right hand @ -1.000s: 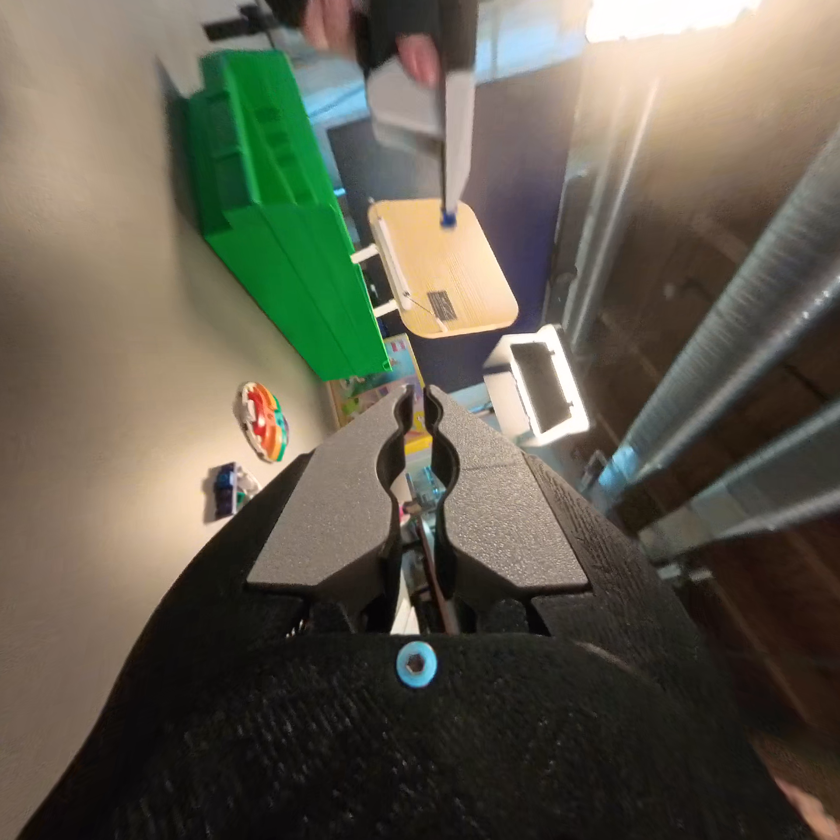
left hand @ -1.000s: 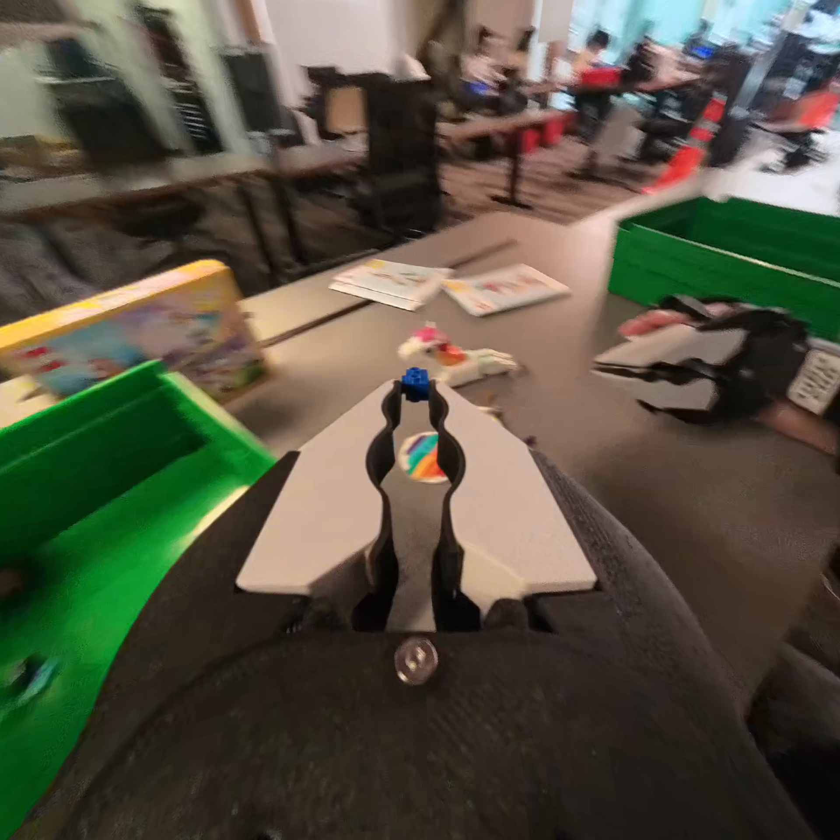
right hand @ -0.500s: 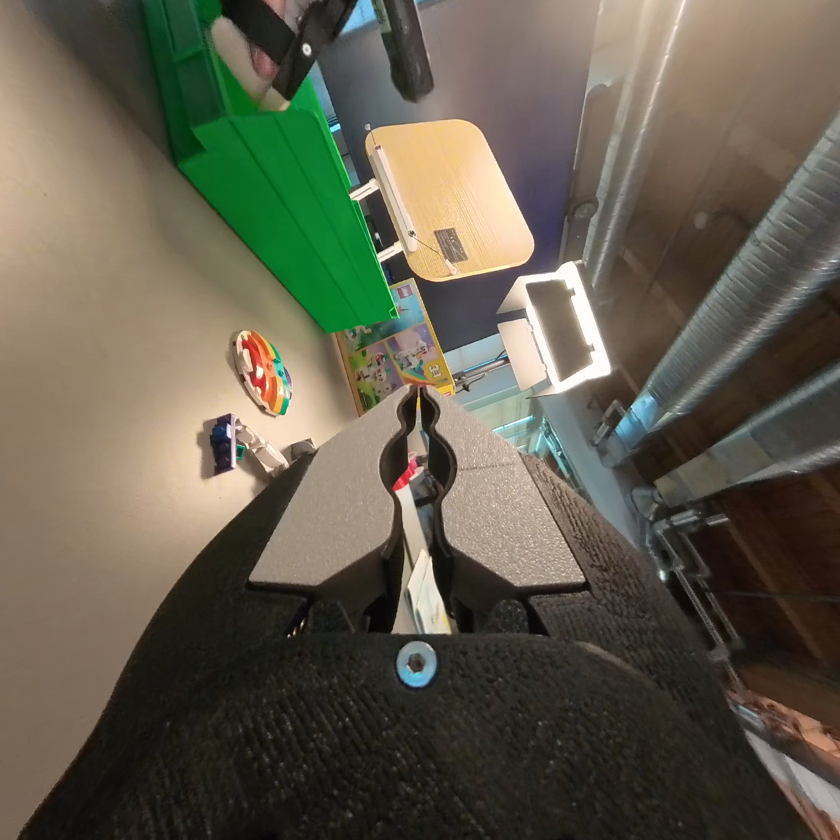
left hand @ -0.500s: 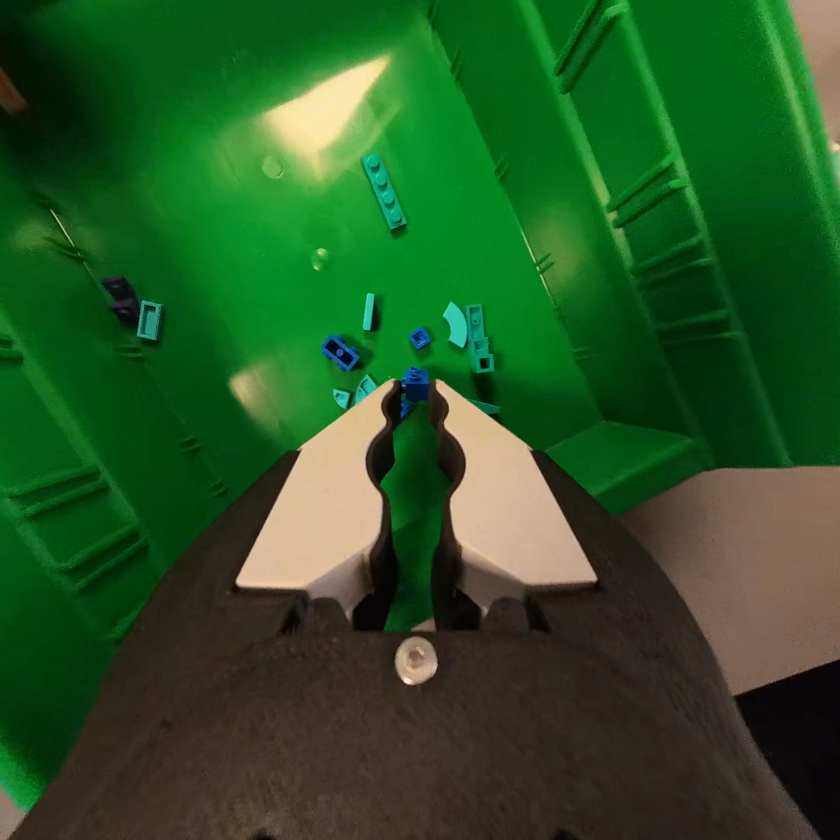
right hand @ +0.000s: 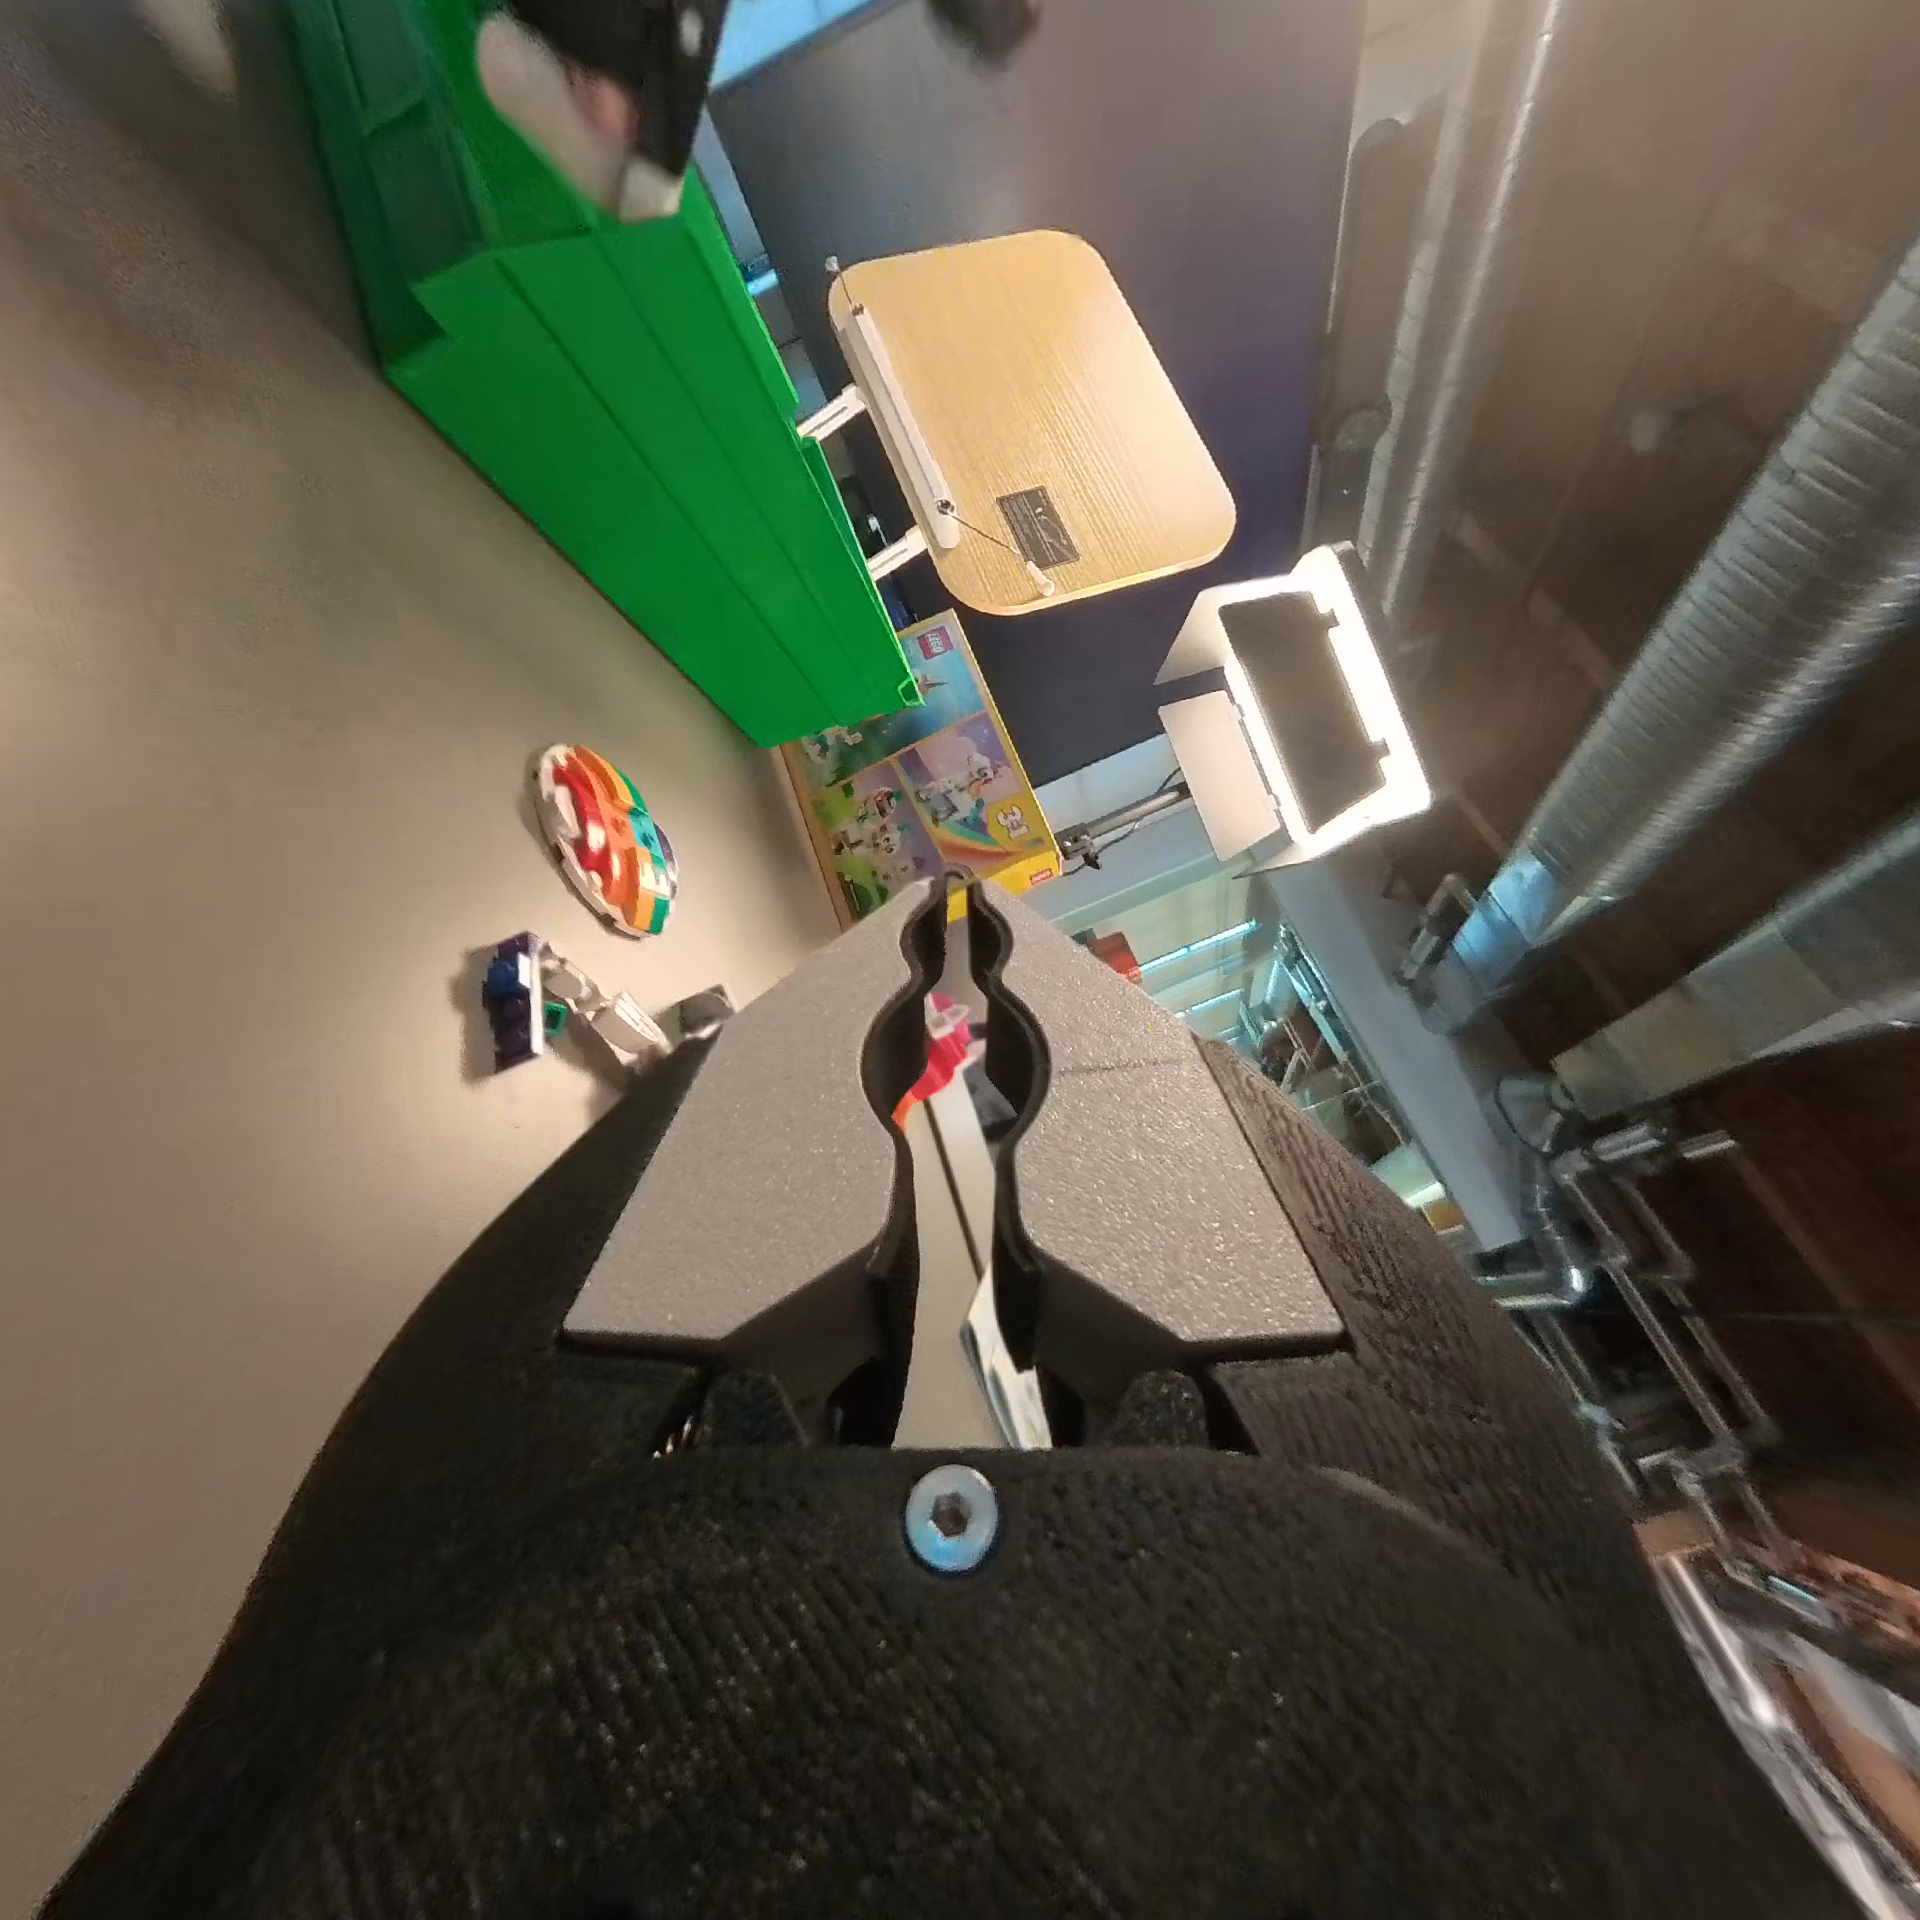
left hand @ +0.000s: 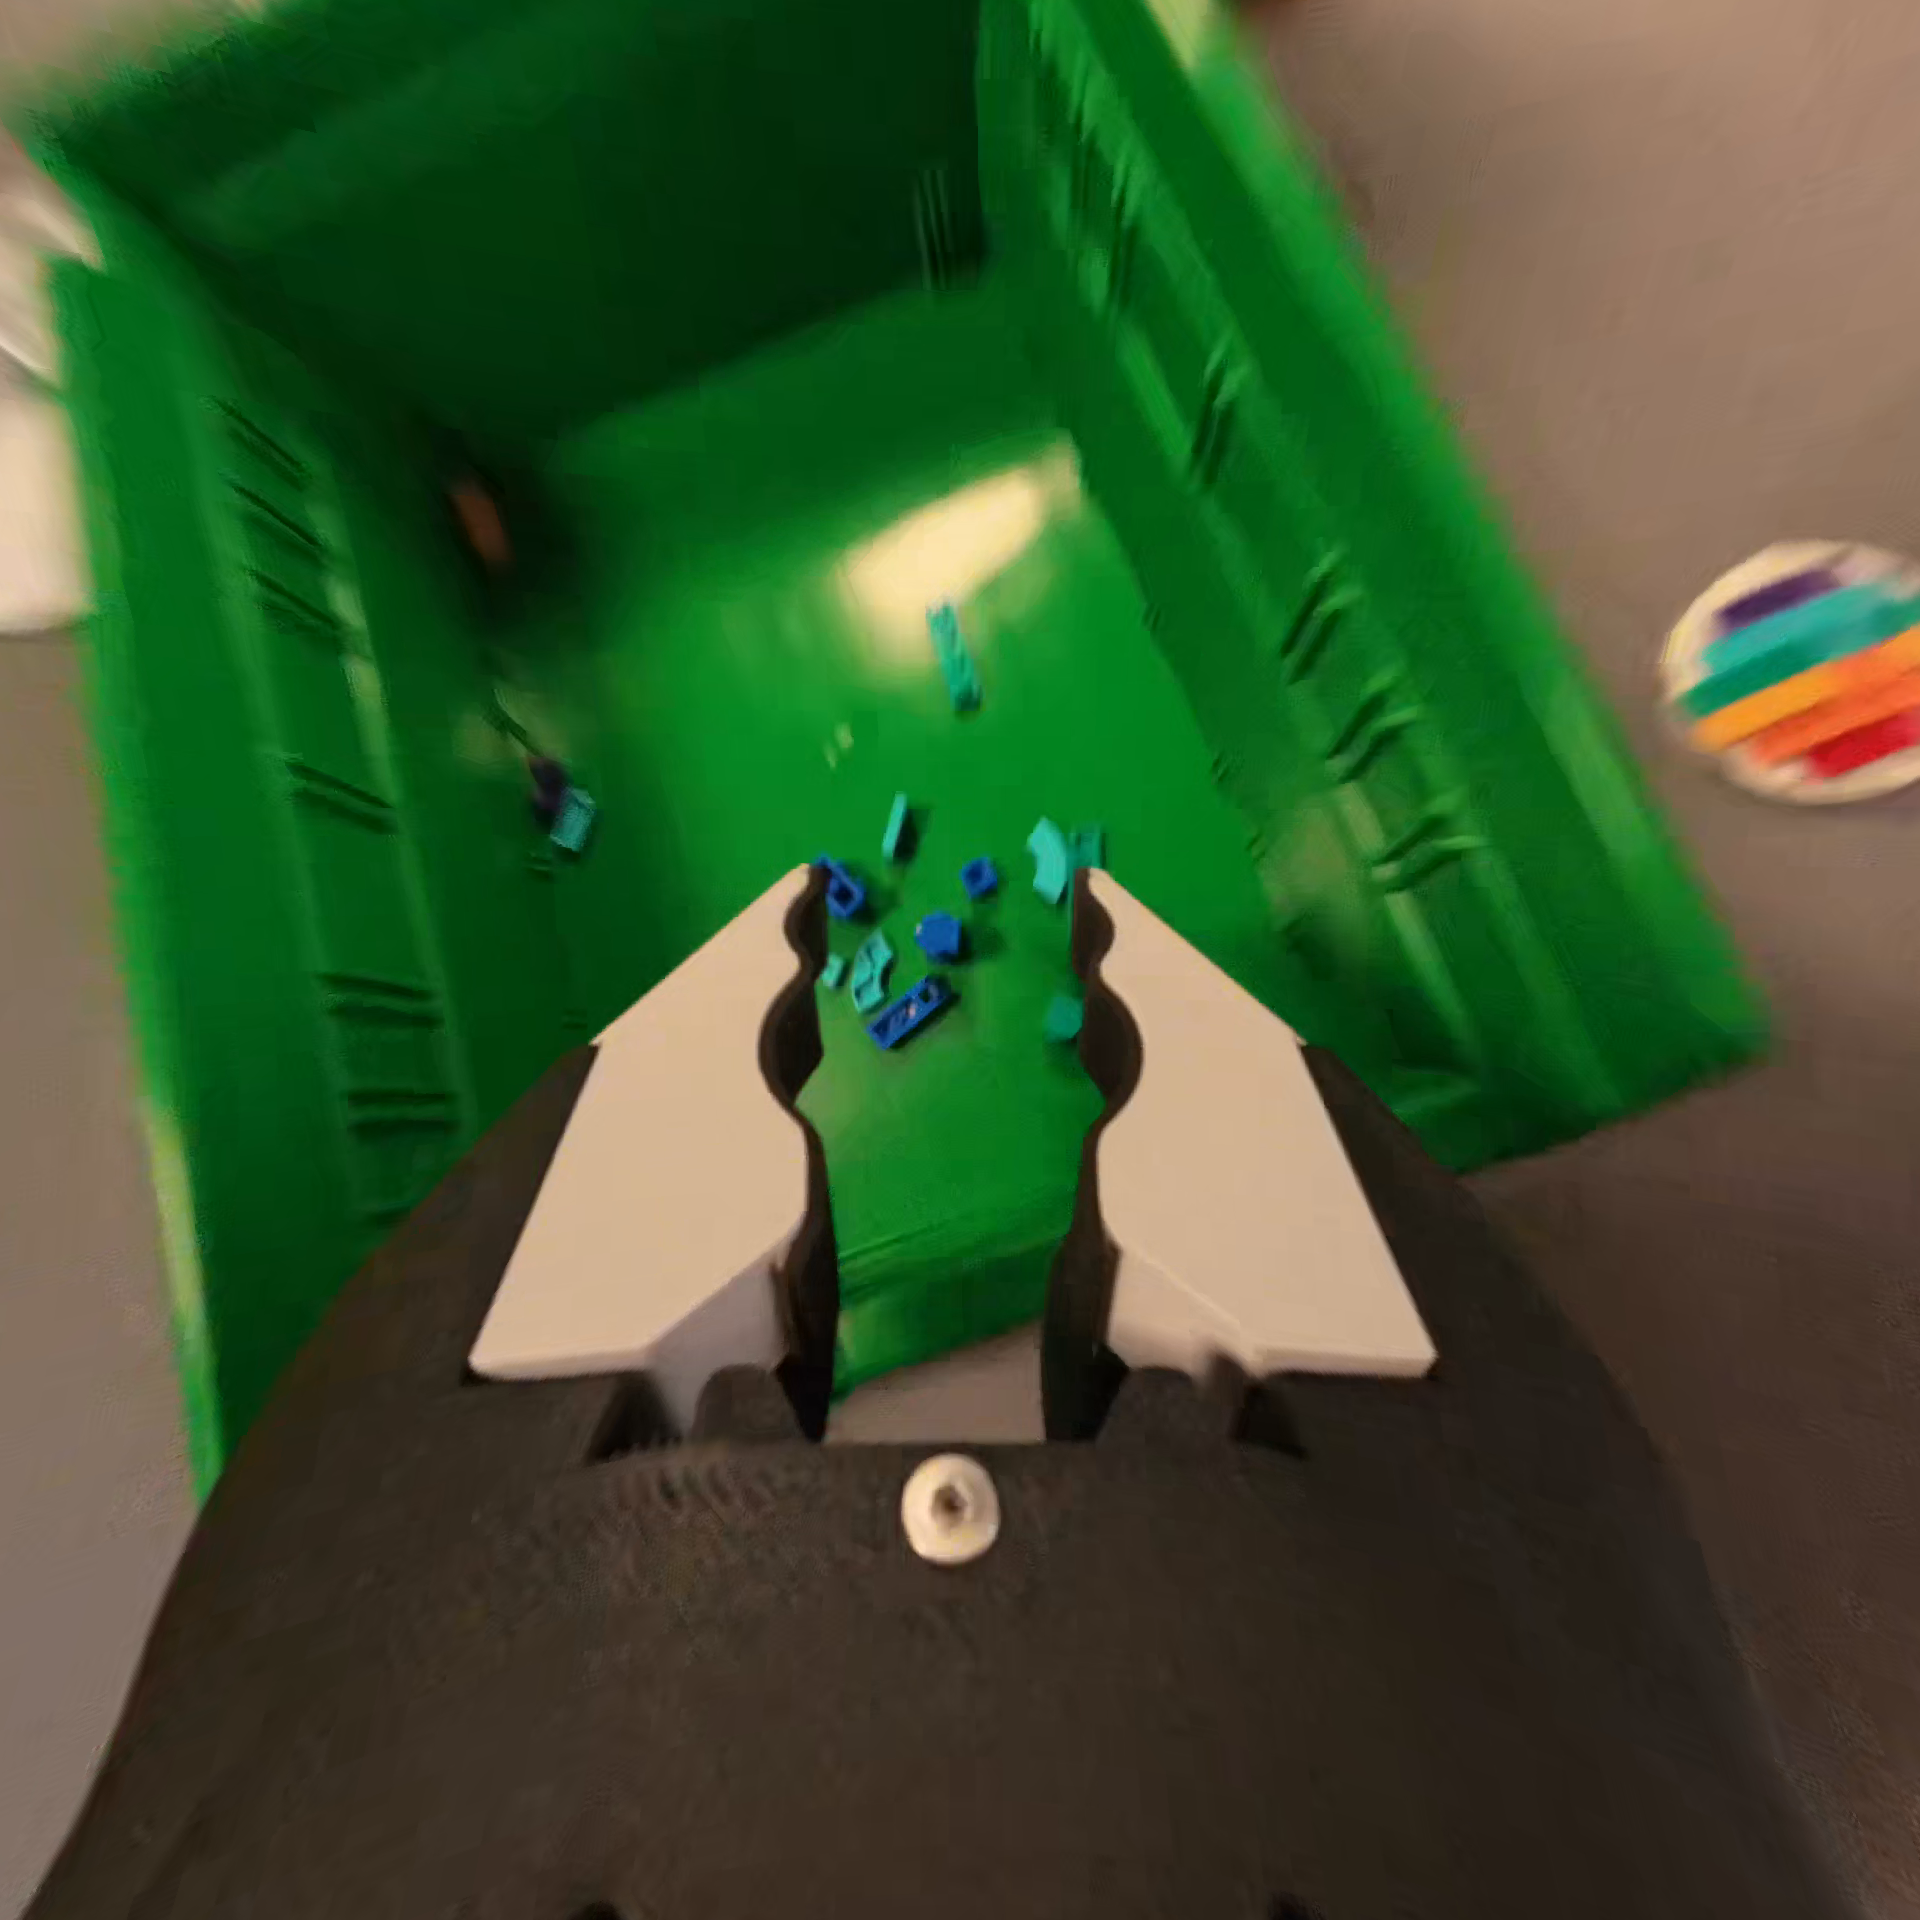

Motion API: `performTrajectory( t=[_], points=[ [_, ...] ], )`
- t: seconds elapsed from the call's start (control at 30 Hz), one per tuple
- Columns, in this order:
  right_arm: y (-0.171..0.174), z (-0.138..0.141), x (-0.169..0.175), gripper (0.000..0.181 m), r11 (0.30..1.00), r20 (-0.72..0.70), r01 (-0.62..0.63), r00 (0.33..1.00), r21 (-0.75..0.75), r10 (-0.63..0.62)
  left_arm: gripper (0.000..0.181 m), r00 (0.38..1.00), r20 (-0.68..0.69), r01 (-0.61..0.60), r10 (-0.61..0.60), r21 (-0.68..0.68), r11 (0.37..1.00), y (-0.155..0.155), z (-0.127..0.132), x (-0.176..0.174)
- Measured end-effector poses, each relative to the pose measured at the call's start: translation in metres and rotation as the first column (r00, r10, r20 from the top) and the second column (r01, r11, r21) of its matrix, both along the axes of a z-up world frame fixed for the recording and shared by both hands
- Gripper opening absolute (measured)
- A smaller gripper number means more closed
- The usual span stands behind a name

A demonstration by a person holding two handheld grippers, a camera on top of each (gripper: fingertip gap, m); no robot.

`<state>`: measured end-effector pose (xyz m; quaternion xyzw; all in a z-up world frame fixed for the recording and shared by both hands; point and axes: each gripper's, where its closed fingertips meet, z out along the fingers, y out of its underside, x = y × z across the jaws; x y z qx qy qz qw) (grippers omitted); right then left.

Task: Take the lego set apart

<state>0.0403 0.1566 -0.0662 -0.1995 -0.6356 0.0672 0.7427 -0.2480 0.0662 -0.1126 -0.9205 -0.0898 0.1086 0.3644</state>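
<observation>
My left gripper (left hand: 945, 878) hangs open and empty over the green bin (left hand: 1299, 623). Several loose blue and teal lego pieces (left hand: 909, 1008) lie on the bin floor below the jaws. A round rainbow lego disc (left hand: 1808, 675) lies on the grey table right of the bin. In the right wrist view, which is rolled sideways, my right gripper (right hand: 958, 888) is shut with nothing clearly between its tips. The same disc (right hand: 608, 836) and a small purple-and-white lego build (right hand: 540, 1003) lie on the table beside it. The left gripper shows blurred above the bin (right hand: 644, 468).
A yellow lego box (right hand: 925, 769) stands beyond the bin. A wooden tabletop (right hand: 1039, 416) and a bright light panel (right hand: 1299, 707) are farther off. The left wrist view is motion-blurred. The gap from one gripper's tips to the other's is roughly 30 cm.
My left gripper carried a small blue brick from above the table to over the bin, then opened; the brick is no longer between its fingers. The right gripper stayed shut and turned slightly.
</observation>
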Motion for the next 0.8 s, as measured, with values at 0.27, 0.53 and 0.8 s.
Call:
performTrajectory(
  t=[0.27,0.53,0.8],
  points=[
    [0.021,-0.006,0.004,0.004,0.992,0.010,0.032,0.999,-0.122,-0.031,0.047,0.691,-0.217,0.711,-0.689,0.377,0.594,0.030,0.045,0.258],
    [0.000,-0.079,-0.003,0.010,0.756,0.386,0.050,0.880,-0.652,0.276,0.034,0.423,-0.224,0.906,-0.878,0.107,0.409,0.076,-0.029,0.279],
    [0.001,-0.100,-0.014,0.018,0.668,0.504,0.204,0.813,-0.715,0.292,0.034,0.474,-0.188,0.852,-0.860,0.345,0.394,0.079,-0.012,0.275]
  ],
)
